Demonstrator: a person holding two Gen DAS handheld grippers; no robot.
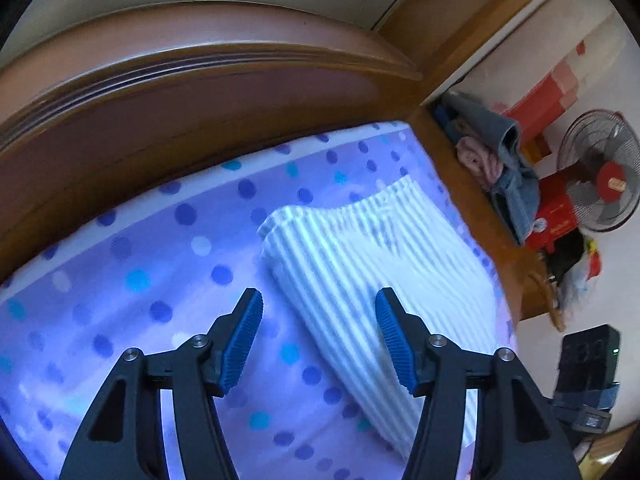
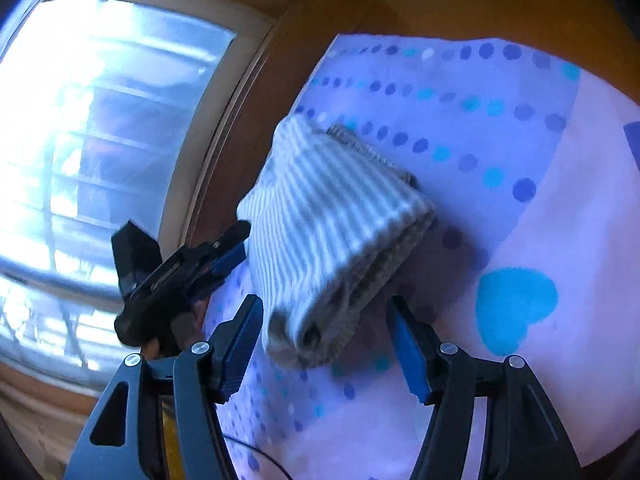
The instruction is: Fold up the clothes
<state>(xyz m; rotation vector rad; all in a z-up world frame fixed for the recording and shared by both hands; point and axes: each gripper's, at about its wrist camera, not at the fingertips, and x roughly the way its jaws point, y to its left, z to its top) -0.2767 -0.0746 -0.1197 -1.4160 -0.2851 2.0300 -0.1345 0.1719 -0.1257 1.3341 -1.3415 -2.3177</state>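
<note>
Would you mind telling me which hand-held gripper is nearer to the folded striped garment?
Right, narrowly. The right hand-held gripper is open with the garment's near end just beyond its fingertips. The left hand-held gripper is also open, beside the garment's long edge, not touching.

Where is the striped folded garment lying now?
The striped folded garment lies on the dotted purple sheet, near the wooden bed frame. In the right wrist view it sits just ahead of the open right gripper, untouched.

I can read no text anywhere; the red box [image 1: 554, 224] beside the fan [image 1: 600, 172] carries pale lettering, but it is too blurred for me to make out
</note>
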